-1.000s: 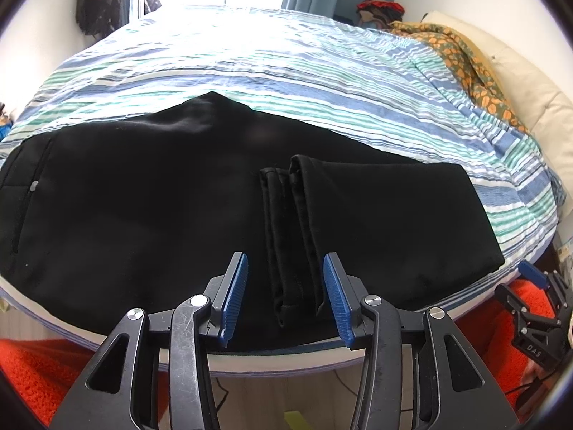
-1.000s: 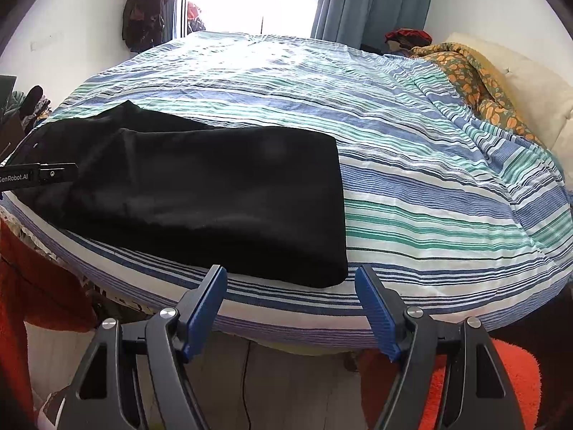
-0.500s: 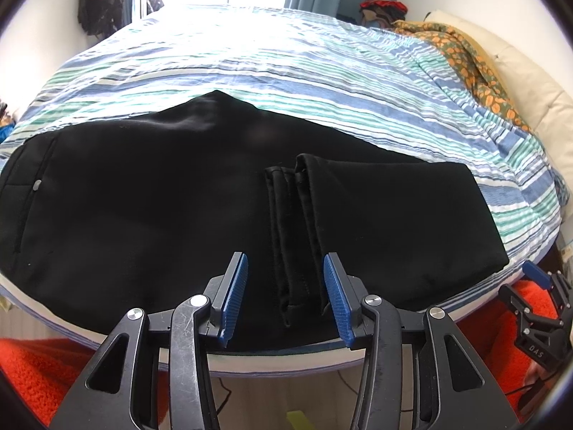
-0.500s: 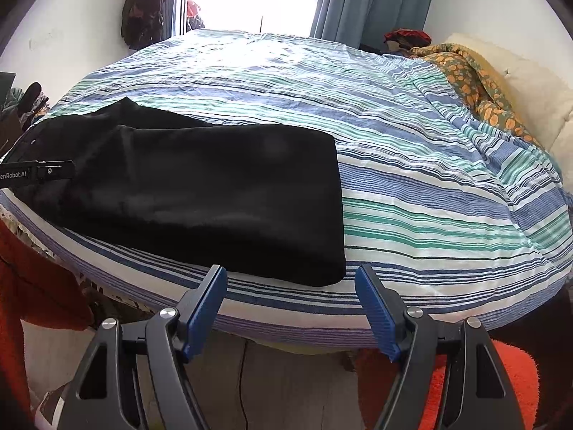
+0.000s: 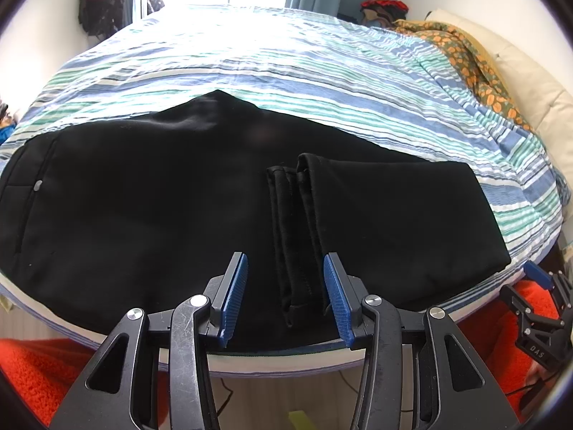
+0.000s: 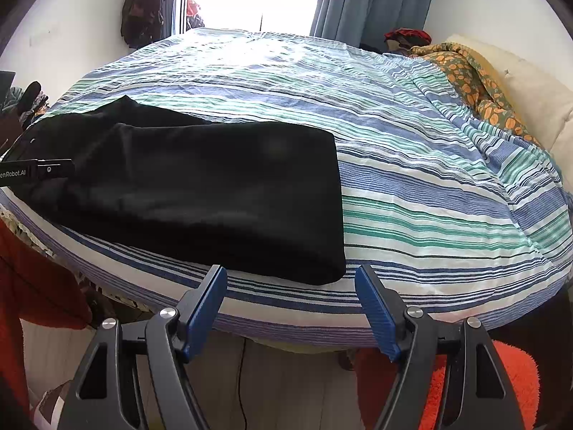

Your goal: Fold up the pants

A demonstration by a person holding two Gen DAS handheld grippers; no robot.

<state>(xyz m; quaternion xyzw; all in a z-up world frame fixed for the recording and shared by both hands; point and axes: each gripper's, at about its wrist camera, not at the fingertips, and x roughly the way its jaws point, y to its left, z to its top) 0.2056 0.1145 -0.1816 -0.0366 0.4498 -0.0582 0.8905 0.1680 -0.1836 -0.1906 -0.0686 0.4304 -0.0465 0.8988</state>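
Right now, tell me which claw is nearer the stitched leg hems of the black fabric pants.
Left. The left claw hovers open right over the stitched leg hems, which show between its blue pads. The right claw hangs open off the bed edge by the pants' folded end, hems out of its sight.

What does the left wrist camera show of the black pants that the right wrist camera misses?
Only the left wrist view shows the leg hems lying on top of the pants, between the open left gripper fingers, and the pocket button. Only the right wrist view shows bare striped duvet right of the pants' folded edge. Both show the pants folded over on the bed.
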